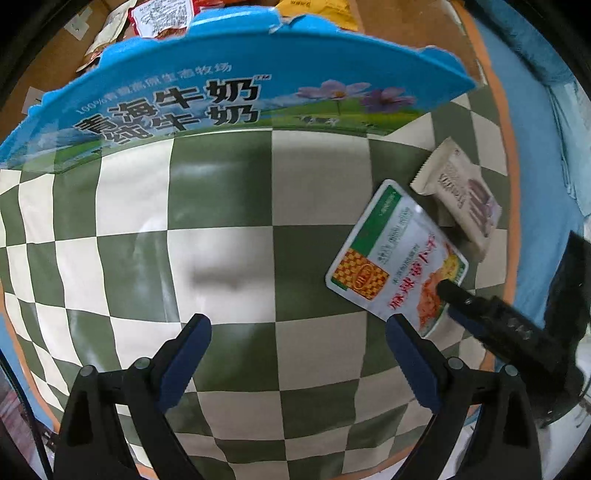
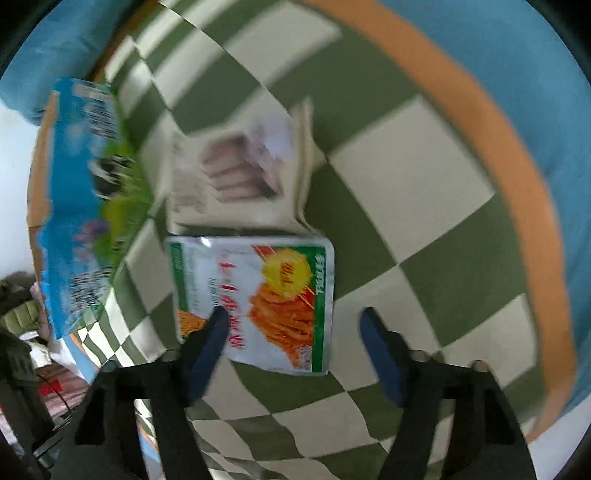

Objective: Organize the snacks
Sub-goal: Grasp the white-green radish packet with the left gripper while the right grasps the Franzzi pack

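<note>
A silver-white snack packet with a green edge and red print [image 1: 391,251] [image 2: 258,280] lies flat on the checkered cloth. Touching its far side is a beige packet with a purple picture [image 1: 458,192] [image 2: 236,173]. My right gripper [image 2: 295,314] [image 1: 448,301] points down over the silver packet's near end, open. Its left finger sits over the packet, its right finger just past the packet's edge, and the pads do not press on it. My left gripper [image 1: 297,321] hangs open over bare cloth to the left of both packets, nothing between its fingers.
A blue milk carton box [image 1: 236,85] [image 2: 81,206] stands at the cloth's far side, with several snack packets [image 1: 162,14] inside it. The green-and-cream checkered cloth [image 1: 221,258] has an orange border, and a blue surface [image 1: 535,147] lies beyond.
</note>
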Tool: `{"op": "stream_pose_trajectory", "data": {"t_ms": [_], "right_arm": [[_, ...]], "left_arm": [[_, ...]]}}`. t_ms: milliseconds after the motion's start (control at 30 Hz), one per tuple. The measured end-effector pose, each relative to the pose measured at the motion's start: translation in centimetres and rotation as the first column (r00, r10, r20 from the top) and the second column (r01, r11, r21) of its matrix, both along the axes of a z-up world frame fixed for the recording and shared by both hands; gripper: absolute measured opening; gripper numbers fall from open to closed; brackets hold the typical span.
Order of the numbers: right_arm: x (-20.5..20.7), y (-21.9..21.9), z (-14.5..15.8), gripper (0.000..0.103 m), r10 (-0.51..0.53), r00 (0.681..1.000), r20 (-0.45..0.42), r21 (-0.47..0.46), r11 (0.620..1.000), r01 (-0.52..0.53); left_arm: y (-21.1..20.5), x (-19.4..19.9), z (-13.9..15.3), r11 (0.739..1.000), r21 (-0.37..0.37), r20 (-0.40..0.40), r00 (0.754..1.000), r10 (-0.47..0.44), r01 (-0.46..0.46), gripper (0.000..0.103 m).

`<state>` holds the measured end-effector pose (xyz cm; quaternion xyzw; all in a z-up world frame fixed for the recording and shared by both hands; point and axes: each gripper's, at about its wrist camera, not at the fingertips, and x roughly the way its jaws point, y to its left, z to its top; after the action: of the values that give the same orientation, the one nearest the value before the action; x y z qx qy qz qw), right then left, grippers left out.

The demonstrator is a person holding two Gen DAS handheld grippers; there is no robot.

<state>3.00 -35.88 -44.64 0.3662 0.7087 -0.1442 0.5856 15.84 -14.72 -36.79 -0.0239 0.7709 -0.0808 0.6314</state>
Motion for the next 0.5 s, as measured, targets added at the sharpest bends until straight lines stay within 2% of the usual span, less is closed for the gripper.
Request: {"op": "stream_pose_trajectory", "data": {"t_ms": [100, 133, 200, 400, 500], "right_arm": [[-0.9, 0.9, -0.6, 0.039, -0.013, 1.000, 0.016, -0.004, 1.000, 0.013], [-1.1, 1.5, -0.5, 0.025, -0.013, 0.999, 0.029, 0.002, 1.000, 0.013], [-1.5, 3.3, -0.7, 0.011, -0.021, 0.999, 0.046, 0.063, 0.998, 0.018], [-1.4, 10.9, -1.0, 0.006, 0.082, 0.993, 0.086, 0.197, 0.975, -0.098], [-1.3, 12.1, 0.1, 0.007, 0.090, 0.990, 0.109, 0.230, 0.967, -0.113]], "left_arm": [[0.3, 0.2, 0.0, 1.000, 0.018, 0.000, 1.000, 0.010, -0.010, 0.097], [0.4, 0.2, 0.1, 1.000, 0.022, 0.000, 1.000, 0.015, -0.015, 0.097], [0.8, 0.3, 0.2, 0.999, 0.027, -0.005, 1.000, 0.028, -0.028, 0.097], [1.6, 0.8, 0.7, 0.998, 0.036, -0.001, 0.999, 0.048, -0.048, 0.096], [1.1, 1.4, 0.7, 0.998, 0.012, -0.010, 0.998, 0.054, -0.054, 0.096]]}}
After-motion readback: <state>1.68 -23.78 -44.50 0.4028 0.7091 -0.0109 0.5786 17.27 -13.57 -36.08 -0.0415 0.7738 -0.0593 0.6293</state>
